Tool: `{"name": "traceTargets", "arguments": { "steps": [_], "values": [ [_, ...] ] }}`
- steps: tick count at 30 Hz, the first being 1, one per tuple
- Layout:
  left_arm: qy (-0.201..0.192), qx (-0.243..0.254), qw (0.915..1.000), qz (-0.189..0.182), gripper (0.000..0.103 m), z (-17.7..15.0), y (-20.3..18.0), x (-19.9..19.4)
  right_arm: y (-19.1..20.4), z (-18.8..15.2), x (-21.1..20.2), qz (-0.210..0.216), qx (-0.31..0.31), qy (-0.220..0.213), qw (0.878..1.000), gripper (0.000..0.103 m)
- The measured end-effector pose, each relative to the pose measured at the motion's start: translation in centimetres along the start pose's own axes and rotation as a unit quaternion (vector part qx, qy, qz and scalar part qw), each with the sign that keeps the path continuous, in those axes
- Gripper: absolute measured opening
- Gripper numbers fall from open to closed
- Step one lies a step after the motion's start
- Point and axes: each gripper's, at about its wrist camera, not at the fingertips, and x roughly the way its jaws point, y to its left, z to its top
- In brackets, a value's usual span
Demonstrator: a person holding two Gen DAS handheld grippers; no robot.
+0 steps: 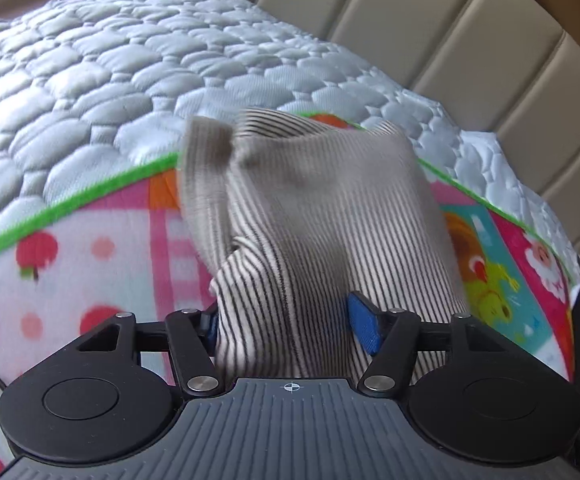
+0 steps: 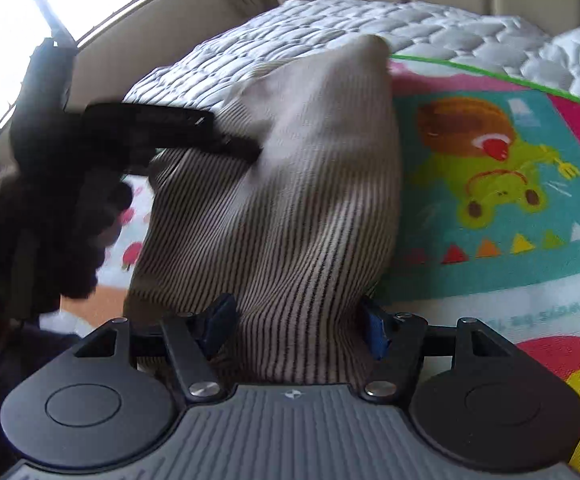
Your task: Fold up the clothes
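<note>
striped garment (image 1: 310, 216) bunched between parted blue pads of both grippers, touching them

Right wrist view: on the white band of the printed blanket (image 2: 530, 312) we see one line of dark lettering, upside down and cut off at the edge, too blurred to read. Left wrist view: we find no legible text, label or number

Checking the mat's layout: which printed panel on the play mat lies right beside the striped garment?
The teal panel with the yellow cartoon figure; the pink and apple-print panels lie elsewhere on the play mat, away from the striped garment.
</note>
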Motion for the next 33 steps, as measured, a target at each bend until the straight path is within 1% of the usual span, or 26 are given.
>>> {"name": "traceTargets", "arguments": {
  "steps": [2,4,5,6,7,8,10,12,14,16,17,18,21,23,25,28,30,33],
  "values": [
    [0.005,0.000,0.9999,0.014,0.075,-0.5,0.2,-1.1,-0.2,-0.3,-0.6,-0.010,0.007,-0.014,1.000,0.072],
    [0.020,0.037,0.9984,0.038,0.085,-2.2,0.4,-2.4,-1.2,-0.2,-2.0,0.005,0.042,-0.036,0.998,0.077],
    [0.028,0.057,0.9967,0.050,0.088,-3.0,0.4,-3.1,-1.4,-0.2,-2.4,-0.004,0.052,-0.046,0.998,0.079],
    [0.036,0.077,0.9944,0.062,0.094,-3.9,0.5,-3.8,-1.6,-0.1,-2.8,-0.019,0.059,-0.054,0.997,0.079],
    [0.047,0.089,0.9923,0.073,0.095,-4.7,0.6,-4.3,-1.8,-0.1,-3.1,-0.034,0.066,-0.062,0.995,0.079],
    [0.056,0.092,0.9909,0.080,0.095,-5.2,0.8,-4.8,-2.0,-0.1,-3.4,-0.048,0.073,-0.070,0.994,0.079],
    [0.069,0.074,0.9908,0.089,0.096,-6.0,1.0,-5.8,-2.0,-0.6,-2.0,-0.097,0.068,-0.027,0.993,0.079],
    [0.068,0.053,0.9923,0.088,0.096,-6.7,0.8,-6.9,-0.9,-1.1,-1.7,-0.127,0.033,-0.022,0.991,0.080],
    [0.059,0.041,0.9942,0.080,0.096,-7.7,0.3,-8.0,-0.1,-1.6,-1.7,-0.148,0.005,-0.023,0.989,0.081],
    [0.057,0.050,0.9935,0.085,0.097,-8.1,0.1,-7.9,0.2,-1.7,-1.8,-0.161,-0.005,-0.024,0.987,0.082],
    [0.056,0.055,0.9930,0.088,0.098,-8.3,-0.1,-7.9,0.0,-1.9,-1.7,-0.165,-0.003,-0.024,0.986,0.086],
    [0.056,0.060,0.9924,0.091,0.099,-8.5,-0.2,-7.8,-0.2,-2.0,-1.7,-0.167,0.002,-0.023,0.986,0.089],
    [0.054,0.076,0.9906,0.100,0.103,-9.0,-0.5,-7.6,-0.4,-2.2,-1.9,-0.170,0.007,-0.024,0.985,0.091],
    [0.052,0.086,0.9892,0.106,0.103,-9.4,-0.8,-7.4,-0.2,-2.3,-2.1,-0.171,0.005,-0.037,0.985,0.091],
    [0.051,0.096,0.9877,0.112,0.103,-9.7,-1.0,-7.3,0.9,-2.6,-2.8,-0.169,-0.024,-0.067,0.983,0.090],
    [0.049,0.112,0.9851,0.121,0.103,-10.3,-1.4,-7.0,3.3,-3.0,-3.9,-0.150,-0.092,-0.115,0.978,0.082],
    [0.047,0.122,0.9832,0.127,0.103,-10.6,-1.6,-6.9,4.5,-3.1,-3.8,-0.137,-0.109,-0.115,0.978,0.074],
    [0.046,0.123,0.9830,0.128,0.103,-10.7,-1.7,-6.9,4.2,-3.3,-2.0,-0.134,-0.107,-0.061,0.983,0.072]
  ]
}}
